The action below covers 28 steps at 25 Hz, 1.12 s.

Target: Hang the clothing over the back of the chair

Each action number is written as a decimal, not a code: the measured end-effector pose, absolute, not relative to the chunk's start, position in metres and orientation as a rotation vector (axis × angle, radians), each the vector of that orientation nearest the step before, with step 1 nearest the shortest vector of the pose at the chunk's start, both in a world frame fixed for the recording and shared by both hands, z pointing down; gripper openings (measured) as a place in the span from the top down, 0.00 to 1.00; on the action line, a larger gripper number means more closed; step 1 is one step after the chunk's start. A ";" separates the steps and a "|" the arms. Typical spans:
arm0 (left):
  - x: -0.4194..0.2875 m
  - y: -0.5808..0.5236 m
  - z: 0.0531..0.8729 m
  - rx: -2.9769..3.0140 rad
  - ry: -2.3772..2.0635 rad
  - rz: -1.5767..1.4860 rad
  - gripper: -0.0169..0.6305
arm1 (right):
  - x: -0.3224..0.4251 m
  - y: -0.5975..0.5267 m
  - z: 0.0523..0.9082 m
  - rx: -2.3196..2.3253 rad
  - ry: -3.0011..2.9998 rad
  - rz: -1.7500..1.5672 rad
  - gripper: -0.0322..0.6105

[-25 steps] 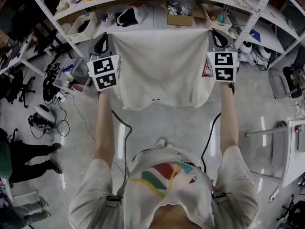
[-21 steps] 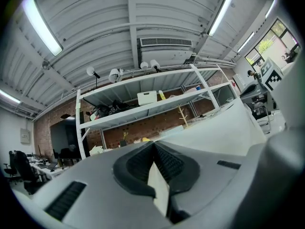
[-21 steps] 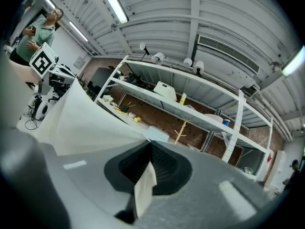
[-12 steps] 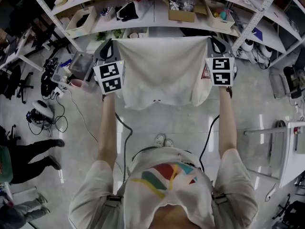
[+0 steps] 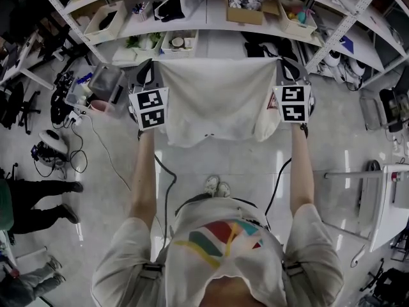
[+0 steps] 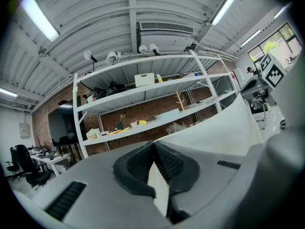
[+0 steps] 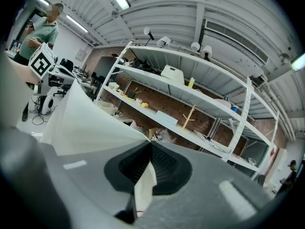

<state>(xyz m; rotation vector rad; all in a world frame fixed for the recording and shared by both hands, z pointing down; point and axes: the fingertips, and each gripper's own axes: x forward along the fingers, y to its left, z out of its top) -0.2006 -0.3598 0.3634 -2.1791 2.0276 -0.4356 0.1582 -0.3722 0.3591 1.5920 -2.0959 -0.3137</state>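
Observation:
A white garment hangs spread out in the air between both grippers, held by its top corners. My left gripper is shut on the left corner; white cloth shows pinched between its dark pads. My right gripper is shut on the right corner, with a fold of cloth clamped in its jaws. The stretched garment runs off toward the other gripper in the left gripper view. No chair shows in any view.
A tall metal shelf rack with boxes and bins stands straight ahead. Bins and cables lie on the floor at left. A person's legs are at far left, and a person stands off to the side. A white table edge is at right.
Both grippers, with the garment stretched between them, have drawn slightly nearer to me and lower in the head view, while the shelf rack shifted upward. The grip on both corners is unchanged.

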 end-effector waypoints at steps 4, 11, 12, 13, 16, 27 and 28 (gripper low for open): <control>-0.203 -0.361 0.381 -2.193 2.038 -0.474 0.95 | 0.157 -0.372 0.376 1.571 -2.080 -0.284 0.94; -0.203 -0.363 0.411 -2.213 2.050 -0.549 0.95 | 0.157 -0.372 0.408 1.526 -2.051 -0.234 0.94; -0.204 -0.363 0.416 -2.217 2.051 -0.558 0.95 | 0.156 -0.372 0.413 1.515 -2.049 -0.231 0.94; -0.205 -0.364 0.420 -2.221 2.053 -0.566 0.95 | 0.156 -0.372 0.417 1.507 -2.044 -0.229 0.94; -0.206 -0.367 0.433 -2.236 2.056 -0.591 0.95 | 0.155 -0.373 0.428 1.502 -2.028 -0.203 0.94; -0.201 -0.366 0.482 -2.278 2.051 -0.702 0.95 | 0.159 -0.368 0.480 1.444 -1.997 -0.120 0.94; -0.201 -0.366 0.486 -2.281 2.053 -0.711 0.95 | 0.159 -0.367 0.484 1.434 -1.993 -0.119 0.94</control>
